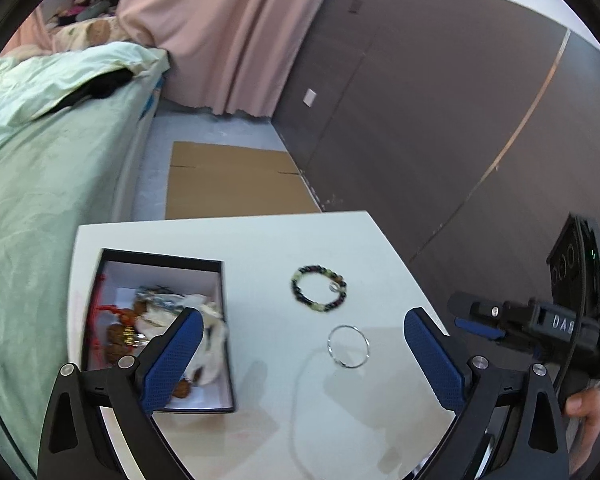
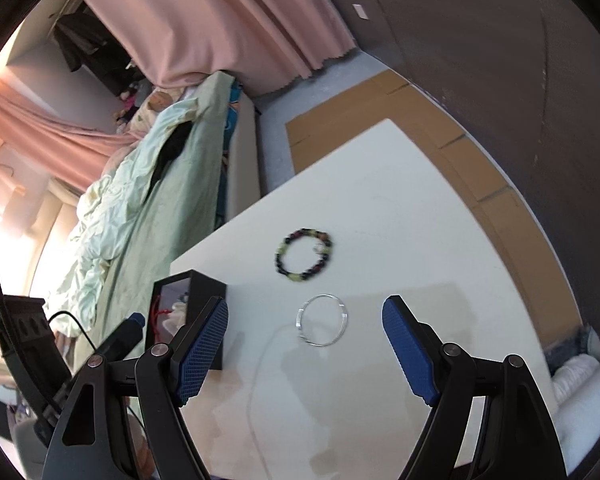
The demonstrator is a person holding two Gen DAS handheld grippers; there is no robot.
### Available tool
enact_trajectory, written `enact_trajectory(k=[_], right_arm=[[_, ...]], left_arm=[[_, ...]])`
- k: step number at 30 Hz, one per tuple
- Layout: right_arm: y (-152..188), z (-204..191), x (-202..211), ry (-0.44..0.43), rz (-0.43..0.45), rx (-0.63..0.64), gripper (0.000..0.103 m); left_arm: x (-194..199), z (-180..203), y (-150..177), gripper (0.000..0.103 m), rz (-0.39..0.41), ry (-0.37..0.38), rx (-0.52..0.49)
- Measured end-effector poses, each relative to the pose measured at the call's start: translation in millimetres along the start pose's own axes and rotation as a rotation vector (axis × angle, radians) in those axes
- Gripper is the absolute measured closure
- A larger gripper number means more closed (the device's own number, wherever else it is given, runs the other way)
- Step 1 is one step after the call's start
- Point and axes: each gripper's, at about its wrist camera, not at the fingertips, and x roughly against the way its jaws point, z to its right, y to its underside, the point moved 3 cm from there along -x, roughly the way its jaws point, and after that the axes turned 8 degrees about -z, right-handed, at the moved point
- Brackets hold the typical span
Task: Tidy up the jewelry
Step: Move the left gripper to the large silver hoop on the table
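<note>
A dark beaded bracelet (image 1: 319, 289) with green beads and a thin silver bangle (image 1: 348, 346) lie on the white tabletop (image 1: 260, 240); both the left gripper (image 1: 300, 344) and the right gripper (image 2: 306, 342) are released, holding nothing.

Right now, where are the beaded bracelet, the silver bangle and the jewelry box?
beaded bracelet (image 1: 319, 289): left wrist view, on its lower beads.
silver bangle (image 2: 322, 320): right wrist view, on its wire rim.
jewelry box (image 1: 162, 258): left wrist view, on its black far wall.

place: bedroom | evidence: bed (image 1: 40, 184), pink curtain (image 1: 228, 32)

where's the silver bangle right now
The silver bangle lies flat on the white table, nearer the cameras than the beaded bracelet and right of the open black box in the left wrist view.
</note>
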Motion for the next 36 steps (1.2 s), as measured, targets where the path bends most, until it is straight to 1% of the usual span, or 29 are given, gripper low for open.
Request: enact_trajectory(k=[3,6,10,13,16,19,22,24,25,26,29,32,36], right_arm=[[-2,13,1,-0.007,-0.022,-0.030,0.023],[-5,24,2,-0.013,-0.024,-0.066,0.023],[-8,33,8,-0.045,-0.018,-0.092,0.023],[-10,39,12,-0.069,-0.020,-0.104,0.023],[-11,42,15,-0.072,-0.024,-0.101,0.023],[-12,46,14,-0.045,-0.040,-0.088,0.023],[-13,56,10,-0.005,-0.056,-0.104,0.023],[-14,64,10,0.007,-0.062,-0.117,0.023],[-15,68,11,0.012,-0.062,-0.122,0.023],[-16,71,12,0.019,-0.058,-0.127,0.023],[-18,78,14,0.034,-0.055,-0.135,0.023],[-20,82,13,0.059,-0.061,-0.134,0.023],[-20,84,12,0.091,-0.074,-0.113,0.023]], left_arm=[[-9,12,3,0.003,-0.014,0.001,-0.033],[-21,21,7,0.004,-0.038,0.003,-0.057],[-38,32,12,0.008,-0.075,0.007,-0.077],[-54,43,19,0.013,-0.105,0.001,-0.116],[-68,51,26,0.014,-0.134,-0.013,-0.152],[-81,55,32,0.015,-0.159,-0.019,-0.170],[-92,58,36,0.016,-0.175,-0.036,-0.188],[-100,59,38,0.019,-0.183,-0.050,-0.199],[-103,59,39,0.022,-0.188,-0.055,-0.203],[-107,59,40,0.025,-0.190,-0.063,-0.204],[-115,59,43,0.027,-0.191,-0.089,-0.211],[-123,60,44,0.030,-0.200,-0.100,-0.215],[-127,62,42,0.030,-0.187,-0.120,-0.228]])
